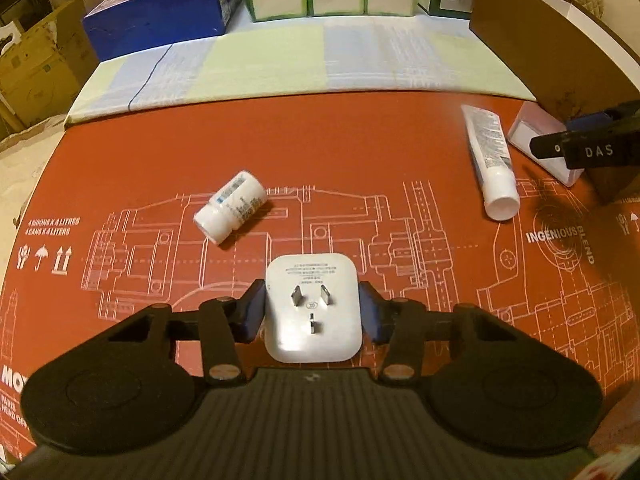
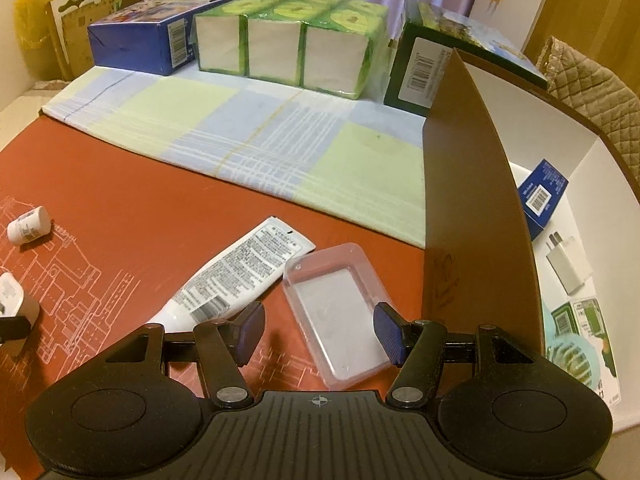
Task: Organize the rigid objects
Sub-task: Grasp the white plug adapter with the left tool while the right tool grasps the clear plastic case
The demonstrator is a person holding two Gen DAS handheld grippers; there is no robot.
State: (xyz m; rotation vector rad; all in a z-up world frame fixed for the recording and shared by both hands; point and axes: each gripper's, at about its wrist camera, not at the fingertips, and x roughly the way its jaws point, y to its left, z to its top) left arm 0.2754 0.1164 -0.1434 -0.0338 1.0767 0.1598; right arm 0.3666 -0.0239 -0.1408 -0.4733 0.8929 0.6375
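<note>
My left gripper (image 1: 312, 312) has its blue pads against both sides of a white plug adapter (image 1: 314, 312) lying prongs-up on the red mat (image 1: 320, 152). A white pill bottle (image 1: 231, 211) lies on its side ahead and left. A white tube (image 1: 490, 162) lies to the right, beside a clear plastic case (image 1: 540, 136). My right gripper (image 2: 318, 330) is open, its pads either side of the near end of the clear plastic case (image 2: 340, 312); the white tube (image 2: 240, 276) lies just left of it. The pill bottle (image 2: 29, 230) and the adapter (image 2: 14, 300) show at the left edge.
A brown cardboard box wall (image 2: 476, 216) stands right of the case; inside the box (image 2: 580, 184) lie a blue packet (image 2: 542, 200), a white charger (image 2: 568, 268) and green packets (image 2: 576, 320). A checked cloth (image 2: 248, 132), blue box (image 2: 160, 36), tissue packs (image 2: 288, 40) and dark box (image 2: 424, 68) lie behind.
</note>
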